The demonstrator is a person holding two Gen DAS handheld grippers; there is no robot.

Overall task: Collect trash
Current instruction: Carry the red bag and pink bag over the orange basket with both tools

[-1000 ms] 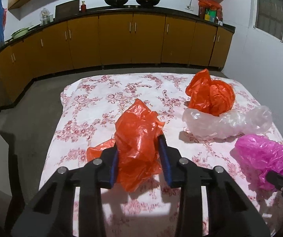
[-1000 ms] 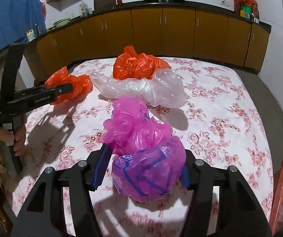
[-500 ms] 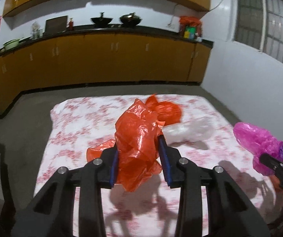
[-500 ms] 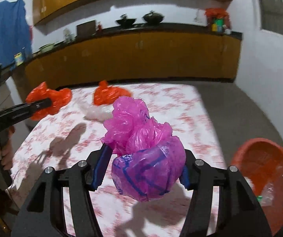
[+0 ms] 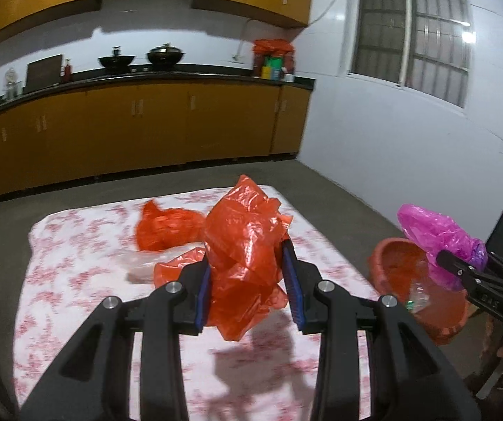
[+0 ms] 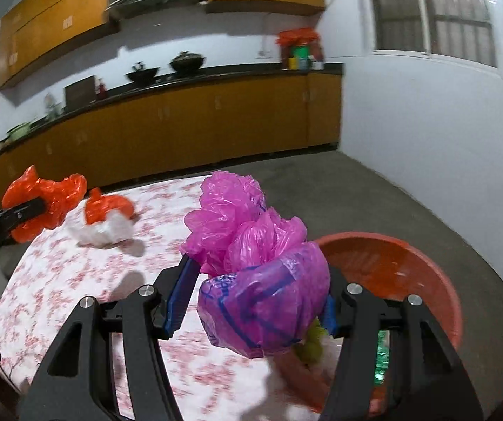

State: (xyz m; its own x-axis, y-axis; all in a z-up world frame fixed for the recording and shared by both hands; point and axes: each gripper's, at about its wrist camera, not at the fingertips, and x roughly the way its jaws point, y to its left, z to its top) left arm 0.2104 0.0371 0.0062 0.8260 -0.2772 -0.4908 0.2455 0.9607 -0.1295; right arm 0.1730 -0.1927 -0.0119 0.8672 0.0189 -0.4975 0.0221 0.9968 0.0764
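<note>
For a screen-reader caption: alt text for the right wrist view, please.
The right gripper grips a crumpled pink plastic bag above a floral tablecloth, beside an orange basin. Far left, the left gripper holds an orange bag.

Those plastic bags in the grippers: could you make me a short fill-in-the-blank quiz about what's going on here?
1. The left gripper is shut on a crumpled ____ bag.
2. The right gripper is shut on a ____ bag.
3. Beside the table stands a round red ____ with scraps in it.
4. A clear bag lies on the ____ tablecloth.

Missing words: orange; pink; basin; floral
</note>
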